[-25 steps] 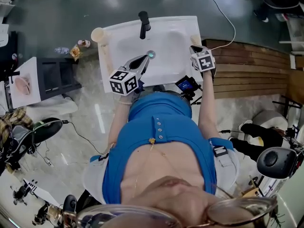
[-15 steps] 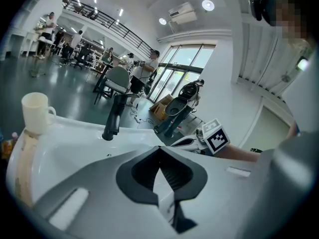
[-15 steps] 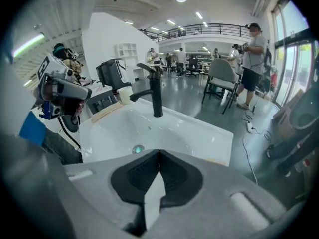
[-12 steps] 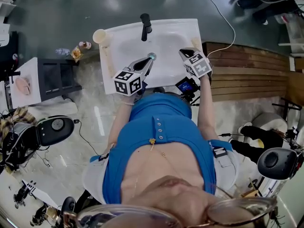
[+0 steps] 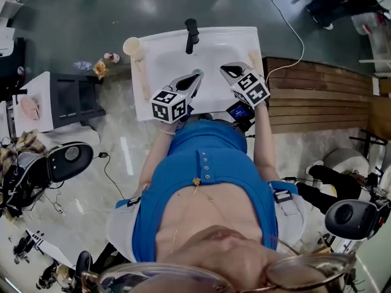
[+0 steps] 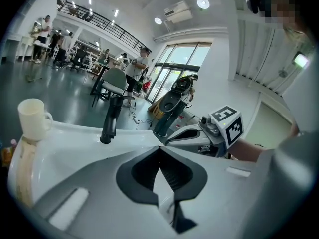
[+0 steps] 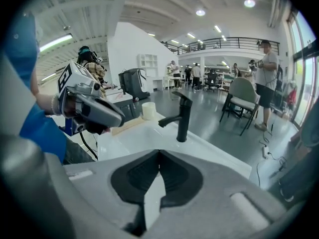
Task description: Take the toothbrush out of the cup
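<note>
White sink (image 5: 215, 55) (black tap (image 5: 192, 34)); glossy grey floor (image 5: 67, 11); cup (image 5: 131, 46) at corner.

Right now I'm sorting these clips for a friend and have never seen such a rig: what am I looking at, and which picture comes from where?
No robot: a person in a blue shirt holds a two-jaw gripper in each hand. The top-down picture comes from a camera on the person's head; the other two come from cameras riding on each gripper, looking along its jaws. The left gripper and right gripper hover over a white sink with a black faucet, jaws together, holding nothing. A cream cup stands on the sink's far left corner; I cannot make out a toothbrush in it.
</note>
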`<state>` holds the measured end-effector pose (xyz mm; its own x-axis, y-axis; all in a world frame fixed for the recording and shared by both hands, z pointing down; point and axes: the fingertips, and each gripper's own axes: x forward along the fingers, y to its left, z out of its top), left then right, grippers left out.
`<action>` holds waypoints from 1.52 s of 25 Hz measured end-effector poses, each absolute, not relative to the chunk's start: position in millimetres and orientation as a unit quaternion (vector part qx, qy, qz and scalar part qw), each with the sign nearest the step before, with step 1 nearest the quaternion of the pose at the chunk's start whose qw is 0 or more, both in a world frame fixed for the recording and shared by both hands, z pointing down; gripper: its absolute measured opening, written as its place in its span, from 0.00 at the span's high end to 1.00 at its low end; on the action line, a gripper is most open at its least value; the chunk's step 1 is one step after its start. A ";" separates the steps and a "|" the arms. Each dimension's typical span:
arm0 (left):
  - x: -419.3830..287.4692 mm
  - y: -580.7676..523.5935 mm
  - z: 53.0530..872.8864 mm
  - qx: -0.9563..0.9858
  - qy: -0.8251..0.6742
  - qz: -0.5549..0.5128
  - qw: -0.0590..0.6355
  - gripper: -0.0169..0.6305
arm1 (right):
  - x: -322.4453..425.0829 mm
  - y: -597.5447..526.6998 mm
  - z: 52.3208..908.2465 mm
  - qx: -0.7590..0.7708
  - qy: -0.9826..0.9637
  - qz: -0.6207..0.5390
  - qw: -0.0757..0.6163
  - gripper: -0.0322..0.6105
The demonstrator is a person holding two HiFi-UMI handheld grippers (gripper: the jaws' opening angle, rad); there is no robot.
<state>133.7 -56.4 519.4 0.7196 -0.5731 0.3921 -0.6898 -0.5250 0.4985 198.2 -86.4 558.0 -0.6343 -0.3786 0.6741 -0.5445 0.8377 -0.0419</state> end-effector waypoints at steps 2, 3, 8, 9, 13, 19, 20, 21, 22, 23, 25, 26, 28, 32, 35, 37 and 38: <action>134.8 -58.2 513.0 0.872 -0.363 0.089 0.315 0.97 | 189.2 -84.8 547.3 0.249 -0.905 0.110 0.328 0.95; 135.3 -58.7 509.3 0.874 -0.364 0.089 0.309 0.97 | 185.2 -83.8 541.6 0.246 -0.909 0.105 0.320 0.95; 134.5 -63.2 495.6 0.885 -0.364 0.095 0.274 0.97 | 166.5 -82.3 516.1 0.242 -0.926 0.085 0.276 0.95; 133.8 -64.5 492.4 0.887 -0.364 0.095 0.267 0.97 | 162.6 -82.3 510.6 0.242 -0.930 0.081 0.266 0.95; 131.3 -68.7 471.9 0.896 -0.369 0.090 0.230 0.97 | 150.4 -80.3 483.4 0.242 -0.942 0.067 0.221 0.95; 125.3 -73.6 444.6 0.904 -0.376 0.074 0.189 0.97 | 139.2 -81.0 452.5 0.249 -0.953 0.047 0.166 0.95; 124.4 -73.9 440.8 0.905 -0.377 0.069 0.186 0.97 | 137.7 -80.5 447.9 0.249 -0.954 0.044 0.159 0.95; 123.4 -74.1 437.1 0.905 -0.378 0.065 0.183 0.97 | 136.0 -79.7 443.1 0.248 -0.956 0.041 0.151 0.95; 122.5 -74.0 433.4 0.906 -0.379 0.061 0.180 0.97 | 134.2 -78.7 438.2 0.247 -0.957 0.038 0.145 0.95; 121.6 -73.9 429.8 0.906 -0.380 0.059 0.176 0.97 | 132.9 -77.9 433.9 0.246 -0.958 0.035 0.140 0.95; 120.2 -73.4 423.2 0.907 -0.380 0.053 0.171 0.97 | 131.9 -77.3 427.5 0.248 -0.959 0.028 0.133 0.95; 119.4 -73.3 420.2 0.908 -0.381 0.051 0.169 0.97 | 131.7 -77.0 424.4 0.249 -0.959 0.025 0.130 0.95; 117.5 -72.7 414.8 0.907 -0.384 0.046 0.165 0.97 | 130.0 -75.6 416.9 0.249 -0.961 0.020 0.122 0.95; 109.4 -72.2 406.4 0.908 -0.387 0.037 0.158 0.97 | 122.5 -73.4 406.1 0.248 -0.962 0.013 0.110 0.95; 104.2 -71.1 399.9 0.908 -0.389 0.033 0.150 0.97 | 118.3 -72.8 398.8 0.248 -0.964 0.010 0.100 0.95; 102.9 -70.0 395.8 0.909 -0.390 0.032 0.144 0.97 | 117.3 -72.1 394.7 0.248 -0.964 0.008 0.095 0.95; 102.7 -69.7 394.4 0.909 -0.390 0.032 0.142 0.97 | 117.4 -72.1 393.8 0.249 -0.964 0.007 0.094 0.95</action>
